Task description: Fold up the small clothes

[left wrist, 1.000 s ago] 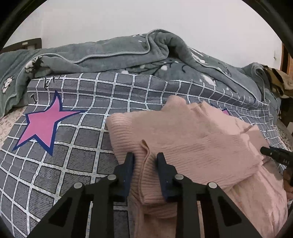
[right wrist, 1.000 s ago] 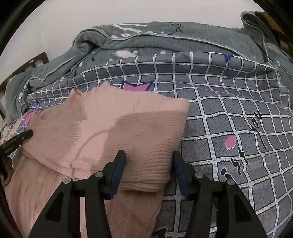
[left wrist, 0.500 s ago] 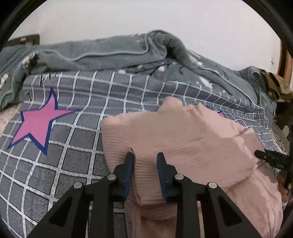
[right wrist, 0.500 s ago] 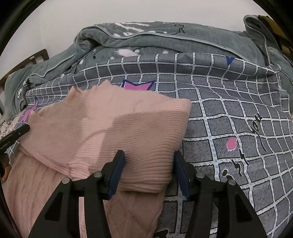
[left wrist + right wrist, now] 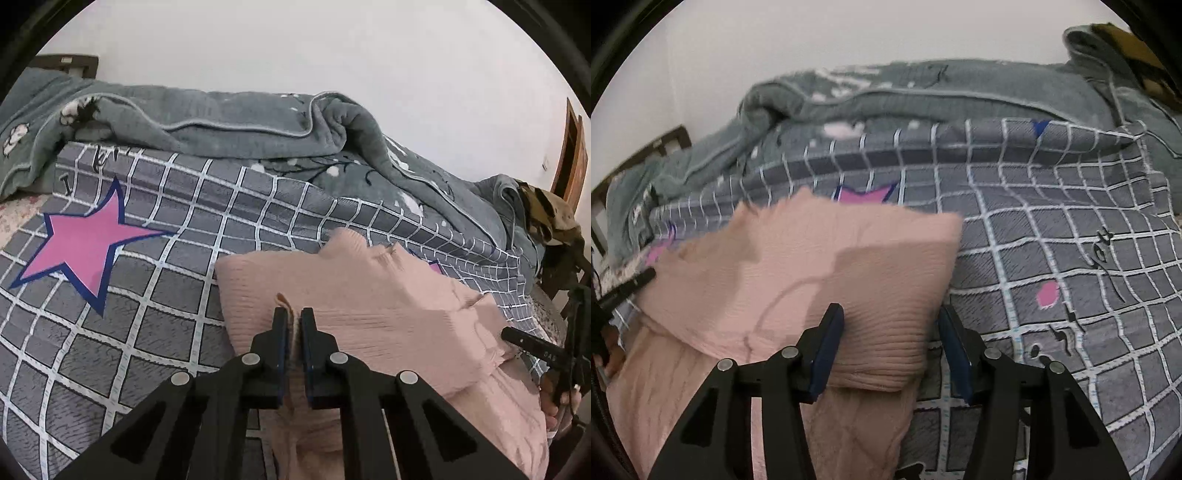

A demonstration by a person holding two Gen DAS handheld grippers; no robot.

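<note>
A: What differs from a moment ago?
B: The left gripper [image 5: 294, 318] has just clamped down, pinching a ridge of the pink ribbed sweater [image 5: 369, 314].
A: And the right gripper [image 5: 891, 325]?
B: Tilted down, its 2 fingers spread, straddling the folded sweater's corner.
A: Where's the sweater?
B: Mid-bed, on the gray checked quilt [image 5: 155, 332], below the fleecy blanket [image 5: 240, 122].

right gripper [image 5: 890, 328] jaws apart, straddling pink sweater [image 5: 798, 266] fold | checked bedspread [image 5: 1052, 229] beneath
</note>
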